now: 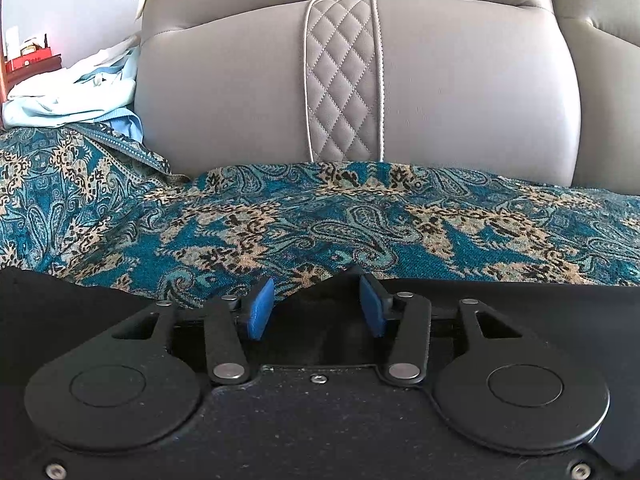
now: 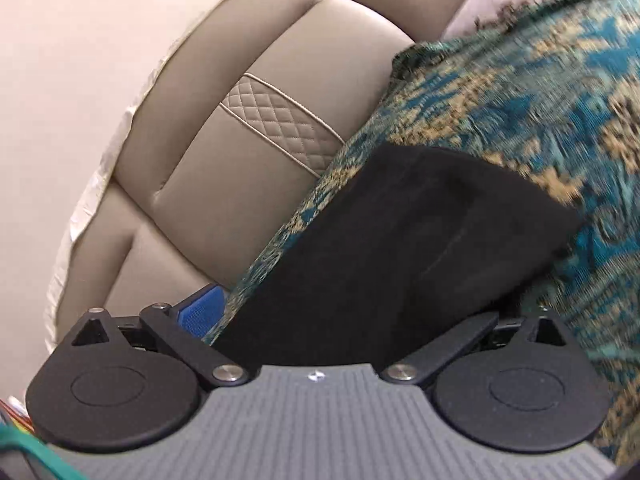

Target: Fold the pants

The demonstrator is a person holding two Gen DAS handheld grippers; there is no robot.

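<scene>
The black pants (image 2: pixel 400 236) lie on a teal and gold paisley throw (image 2: pixel 540 92) over the sofa seat. In the right wrist view my right gripper (image 2: pixel 352 320) is wide open; the black cloth lies between its jaws and hides the right finger, and only the left blue pad (image 2: pixel 200 312) shows. In the left wrist view my left gripper (image 1: pixel 316 306) is open low over the black pants (image 1: pixel 80 300), with a raised fold of black cloth by the right blue pad (image 1: pixel 370 304). I cannot tell whether the pads touch the cloth.
A grey leather sofa back (image 1: pixel 460 92) with a quilted strip (image 1: pixel 342 76) rises behind the throw (image 1: pixel 320 220). Light blue clothes (image 1: pixel 76 96) are piled at the far left. A wooden shelf with a red box (image 1: pixel 32 62) stands by the wall.
</scene>
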